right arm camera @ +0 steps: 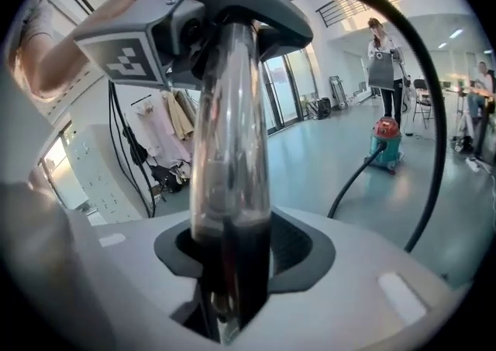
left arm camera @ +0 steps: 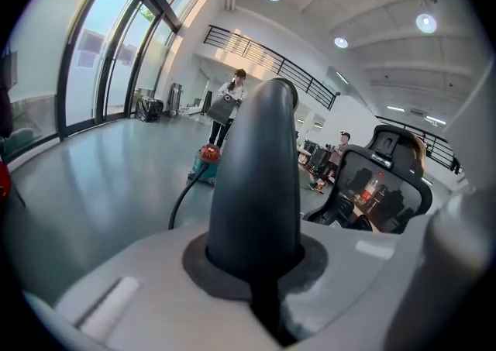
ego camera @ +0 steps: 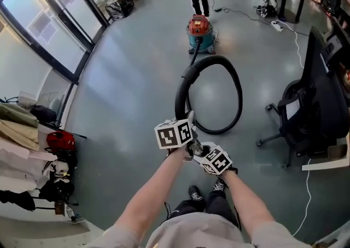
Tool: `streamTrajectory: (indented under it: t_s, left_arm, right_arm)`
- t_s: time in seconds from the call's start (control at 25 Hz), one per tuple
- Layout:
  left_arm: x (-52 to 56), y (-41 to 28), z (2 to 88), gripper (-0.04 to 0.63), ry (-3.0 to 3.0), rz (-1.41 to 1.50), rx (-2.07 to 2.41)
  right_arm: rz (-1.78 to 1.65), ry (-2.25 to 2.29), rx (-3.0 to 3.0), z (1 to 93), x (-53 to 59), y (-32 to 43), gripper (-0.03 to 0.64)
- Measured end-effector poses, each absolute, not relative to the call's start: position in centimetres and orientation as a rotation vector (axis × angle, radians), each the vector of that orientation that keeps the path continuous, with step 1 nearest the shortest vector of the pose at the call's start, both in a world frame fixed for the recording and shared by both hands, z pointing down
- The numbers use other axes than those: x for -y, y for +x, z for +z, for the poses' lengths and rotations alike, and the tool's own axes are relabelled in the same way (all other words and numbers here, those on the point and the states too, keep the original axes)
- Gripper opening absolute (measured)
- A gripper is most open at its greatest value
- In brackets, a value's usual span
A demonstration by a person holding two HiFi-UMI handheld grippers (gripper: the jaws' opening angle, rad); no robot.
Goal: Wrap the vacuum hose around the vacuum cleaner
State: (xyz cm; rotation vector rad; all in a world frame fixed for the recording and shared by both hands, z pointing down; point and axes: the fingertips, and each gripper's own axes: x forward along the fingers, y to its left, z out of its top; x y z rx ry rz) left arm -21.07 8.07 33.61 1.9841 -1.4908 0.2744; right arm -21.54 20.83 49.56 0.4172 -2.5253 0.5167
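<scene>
1. The vacuum hose (ego camera: pixel 239 96) lies in a wide loop at centre, running up toward twelve o'clock.
2. The vacuum cleaner (ego camera: pixel 199 30) stands at twelve o'clock, well apart from both grippers.
3. The left gripper (left arm camera: pixel 254 260), at six o'clock, is clamped round the hose's black end.
4. The right gripper (right arm camera: pixel 231 264), just beside it, is clamped on the clear tube (right arm camera: pixel 229 148).

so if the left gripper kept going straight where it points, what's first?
The black hose end clamped in its jaws fills that line. Past it, probably the floor short of the vacuum cleaner; depth unclear.
</scene>
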Motion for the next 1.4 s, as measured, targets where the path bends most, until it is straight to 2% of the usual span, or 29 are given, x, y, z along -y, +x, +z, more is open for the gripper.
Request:
streamTrajectory:
  t_s: [0.08,0.44,0.8,0.92,1.24,1.4]
  left_arm:
    - [-7.7,-20.4,33.6,0.011,1.981,0.255,1.478]
    - [-6.4,-17.6,32.8,0.023,2.037,0.177,1.386]
    - [-5.5,-19.9,33.6,0.201,2.22,0.481,1.286]
    - [-4.6,-21.2,34.0,0.286,2.271,0.541,1.196]
    - [-2.7,-25.9,35.4,0.354,2.303,0.419,1.018]
    - [-1.9,-29.0,35.4,0.357,2.33,0.416,0.938]
  right_arm:
    - [0.469,0.376,2.541,49.2,-20.8,-21.0,0.118]
    - [0.464,0.175,2.533,47.9,-20.5,-17.7,0.11]
    - [0.407,0.115,2.422,48.3,-19.1,-18.0,0.109]
    - [0.391,0.109,2.386,48.2,-18.0,-18.5,0.109]
    - [0.377,0.19,2.317,48.5,-14.8,-19.7,0.106]
    - [0.419,0.23,2.29,49.1,-13.1,-21.2,0.106]
